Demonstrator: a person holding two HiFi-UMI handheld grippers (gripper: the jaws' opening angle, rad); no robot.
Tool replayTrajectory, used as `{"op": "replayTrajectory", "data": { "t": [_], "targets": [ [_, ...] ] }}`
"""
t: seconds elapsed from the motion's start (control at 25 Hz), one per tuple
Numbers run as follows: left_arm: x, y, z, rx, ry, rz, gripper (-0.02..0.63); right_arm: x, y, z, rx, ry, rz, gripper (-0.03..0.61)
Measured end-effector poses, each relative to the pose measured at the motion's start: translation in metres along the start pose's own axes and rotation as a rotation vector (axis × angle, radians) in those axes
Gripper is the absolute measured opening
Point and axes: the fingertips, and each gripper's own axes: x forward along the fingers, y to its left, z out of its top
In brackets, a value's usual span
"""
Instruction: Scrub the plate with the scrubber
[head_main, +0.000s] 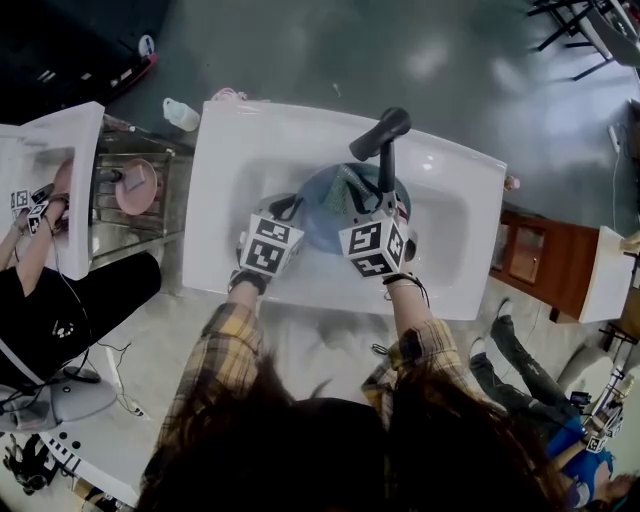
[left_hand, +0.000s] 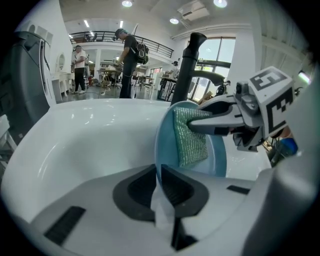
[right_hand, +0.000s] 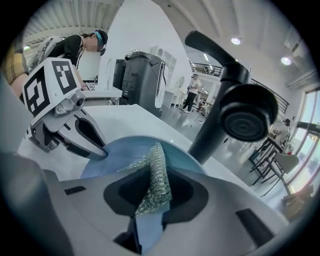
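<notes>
While held on edge over the basin of the white sink (head_main: 230, 150), pinched by its near rim: blue plate (left_hand: 166, 142), with the left tool (left_hand: 159, 177) pressed shut on it.

Only in the right gripper view: right tool (right_hand: 150, 195) clamped on a bunched fold of the green mesh scrubber (right_hand: 155, 172), under the black faucet (right_hand: 235, 107) head hanging close above. Only in the left gripper view: scrubber lying flat against the plate's face. Only in the head view: plate near the basin's middle, tight beneath the faucet, with open basin toward the left and right edges. A bottle (head_main: 180, 113) by the far left corner, a pink dish (head_main: 135, 185) on a rack (head_main: 150, 215) beside the left edge, a wooden cabinet (head_main: 525, 255) past the right edge.
</notes>
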Motion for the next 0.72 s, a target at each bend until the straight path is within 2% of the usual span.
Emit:
{"op": "replayTrajectory", "data": {
  "t": [0.36,0.72],
  "targets": [
    [0.001,-0.001,-0.002,-0.008,0.015,0.002,0.028,0.014,0.052,0.002,-0.068,0.024,0.100,0.098],
    [0.004,-0.004,-0.005,0.008,0.024,-0.008,0.028,0.010,0.059,-0.013,-0.065,0.047,0.145,0.098]
  ]
}}
